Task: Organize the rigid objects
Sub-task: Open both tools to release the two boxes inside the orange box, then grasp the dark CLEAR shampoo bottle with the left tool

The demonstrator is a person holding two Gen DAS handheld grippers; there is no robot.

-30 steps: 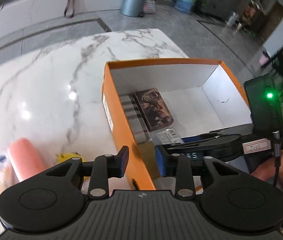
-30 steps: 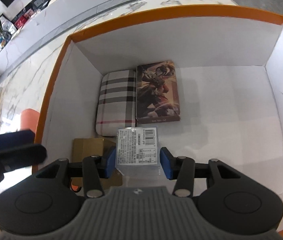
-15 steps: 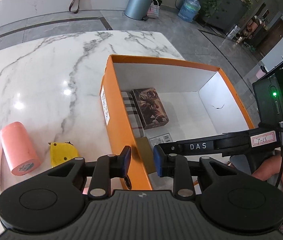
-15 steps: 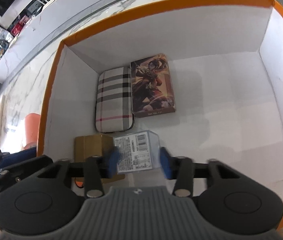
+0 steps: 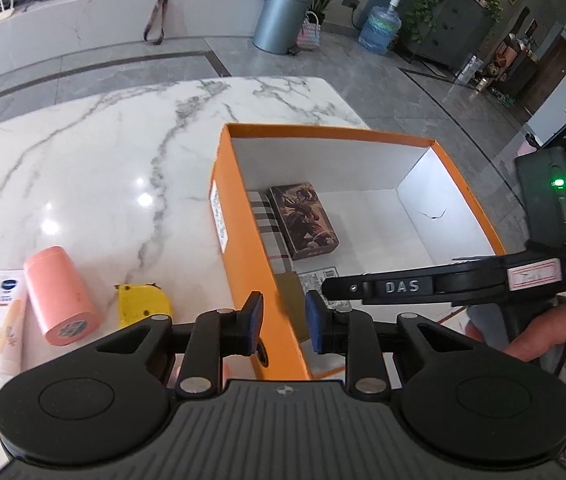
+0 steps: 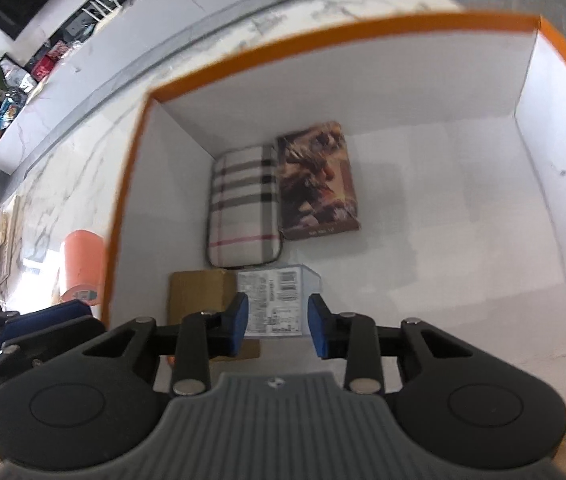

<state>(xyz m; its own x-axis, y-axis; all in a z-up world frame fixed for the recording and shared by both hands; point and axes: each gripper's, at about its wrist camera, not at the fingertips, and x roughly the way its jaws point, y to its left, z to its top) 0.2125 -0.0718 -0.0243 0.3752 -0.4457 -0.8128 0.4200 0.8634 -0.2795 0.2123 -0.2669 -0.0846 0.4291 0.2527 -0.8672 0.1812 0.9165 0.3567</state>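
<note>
**Four items in the box, three on the tabletop**

I count four things lying inside the orange box (image 6: 435, 26): one plaid case (image 6: 241, 208) against the left wall, one illustrated card box (image 6: 317, 180) touching its right side, one brown carton (image 6: 199, 292) nearer me, and one clear labelled packet (image 6: 277, 296) just beside that carton. All four lie flat on the white floor of the box, grouped in its left half.

My right tongs (image 6: 278, 326) hang above the near edge of the packet. Their jaws have just been closing, yet a gap remains between the blue pads and nothing is pinched; the packet lies on the box floor beyond them.

My left tongs (image 5: 283, 322) straddle the box's left wall with a narrow gap, and I see neither pad pressing on it.

Outside, on the marble tabletop (image 5: 95, 160), I count three things: one pink cylinder (image 5: 61, 294) on its side, one white tube (image 5: 3, 320) just left of it, and one yellow tape measure (image 5: 141, 304) near the box.
</note>
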